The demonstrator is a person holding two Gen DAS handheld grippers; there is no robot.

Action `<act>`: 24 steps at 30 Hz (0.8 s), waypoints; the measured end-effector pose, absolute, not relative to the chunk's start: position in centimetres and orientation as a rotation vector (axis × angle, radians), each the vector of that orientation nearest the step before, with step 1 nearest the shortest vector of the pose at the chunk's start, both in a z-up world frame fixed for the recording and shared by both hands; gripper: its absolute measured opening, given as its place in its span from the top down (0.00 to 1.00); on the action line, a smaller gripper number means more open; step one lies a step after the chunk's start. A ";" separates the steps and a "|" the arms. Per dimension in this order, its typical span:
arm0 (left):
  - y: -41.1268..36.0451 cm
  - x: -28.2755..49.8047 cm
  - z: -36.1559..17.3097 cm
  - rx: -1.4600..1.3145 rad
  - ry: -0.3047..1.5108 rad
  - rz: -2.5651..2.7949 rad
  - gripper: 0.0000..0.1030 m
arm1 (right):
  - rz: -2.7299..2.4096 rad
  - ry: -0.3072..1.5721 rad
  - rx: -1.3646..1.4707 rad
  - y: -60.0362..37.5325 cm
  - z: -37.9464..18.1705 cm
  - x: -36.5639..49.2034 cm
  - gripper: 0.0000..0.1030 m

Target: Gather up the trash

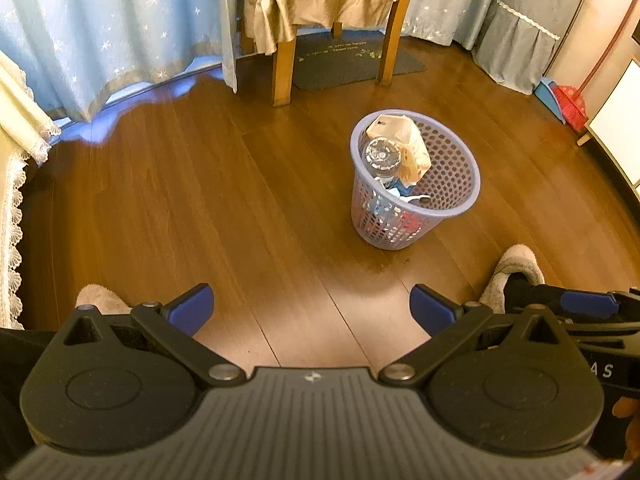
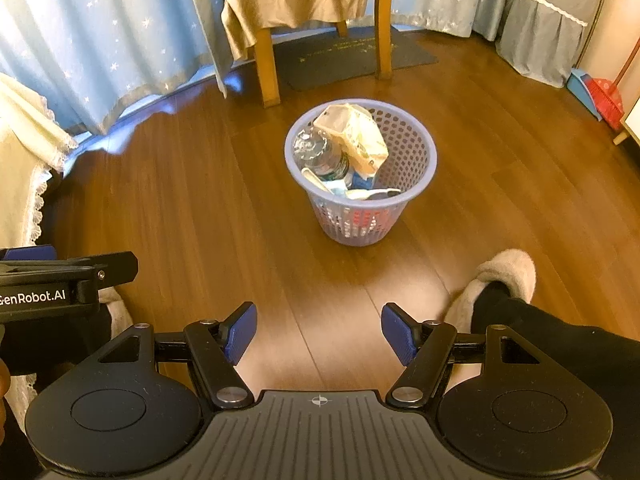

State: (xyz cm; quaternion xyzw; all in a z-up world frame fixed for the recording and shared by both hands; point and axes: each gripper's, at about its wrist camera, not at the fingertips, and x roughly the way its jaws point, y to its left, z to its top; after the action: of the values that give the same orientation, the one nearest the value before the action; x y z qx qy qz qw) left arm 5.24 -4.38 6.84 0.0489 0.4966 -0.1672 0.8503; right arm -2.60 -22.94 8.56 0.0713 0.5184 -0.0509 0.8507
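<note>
Basket of collected trash, seen ahead of both grippers with the floor around it bare.

Left gripper and right gripper were held wide open and empty, the basket well beyond the fingertips and upright, mouth upward. A clear bottle was lodged inside on end, long axis roughly vertical, beside a crumpled wrapper. Collection was judged almost finished; the next move was judged to call for a search for remaining litter.

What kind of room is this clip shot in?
Most likely a room in a home: star-patterned curtains hang to a wood floor, a fabric-draped wooden chair stands behind a lavender wastebasket, and a slippered foot shows.
</note>
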 end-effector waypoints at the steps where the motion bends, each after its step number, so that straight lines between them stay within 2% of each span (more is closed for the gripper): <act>1: -4.4 5.3 6.7 0.104 1.048 -0.351 0.01 | -0.107 1.096 0.150 -22.9 8.4 -2.5 0.36; 24: -3.9 7.2 4.5 0.094 1.100 -0.327 0.01 | -0.091 1.150 0.145 -22.4 6.0 -0.5 0.36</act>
State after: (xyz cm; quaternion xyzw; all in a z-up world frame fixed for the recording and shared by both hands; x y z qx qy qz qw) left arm 7.15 -3.92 4.53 0.0445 0.5199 -0.1545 0.8389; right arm -0.52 -22.36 5.96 0.0687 0.5432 -0.0431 0.8357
